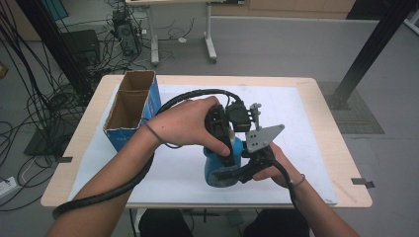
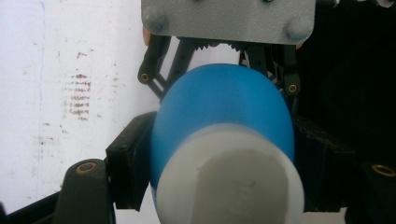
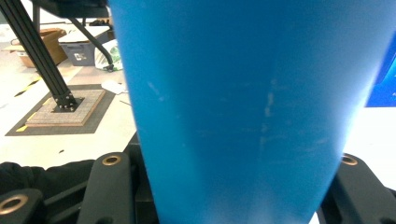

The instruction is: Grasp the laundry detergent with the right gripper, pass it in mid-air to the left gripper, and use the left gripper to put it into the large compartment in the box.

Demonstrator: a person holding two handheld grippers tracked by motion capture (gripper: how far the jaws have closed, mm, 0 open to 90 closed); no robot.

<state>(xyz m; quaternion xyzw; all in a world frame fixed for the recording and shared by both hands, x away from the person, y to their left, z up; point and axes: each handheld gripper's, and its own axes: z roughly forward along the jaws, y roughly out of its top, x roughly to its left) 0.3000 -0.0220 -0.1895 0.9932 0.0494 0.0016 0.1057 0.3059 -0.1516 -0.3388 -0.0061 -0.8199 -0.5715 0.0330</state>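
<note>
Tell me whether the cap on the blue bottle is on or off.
On. The white cap sits over the end of the blue bottle, between the left gripper's jaws.

Cardboard box (image 1: 132, 109) blocks the left; table (image 1: 316, 143) right lies open.

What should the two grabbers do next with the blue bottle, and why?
Probably the left gripper should twist the white cap, since its jaws sit on either side of the cap while the right gripper clamps the blue bottle steady above the table.
</note>
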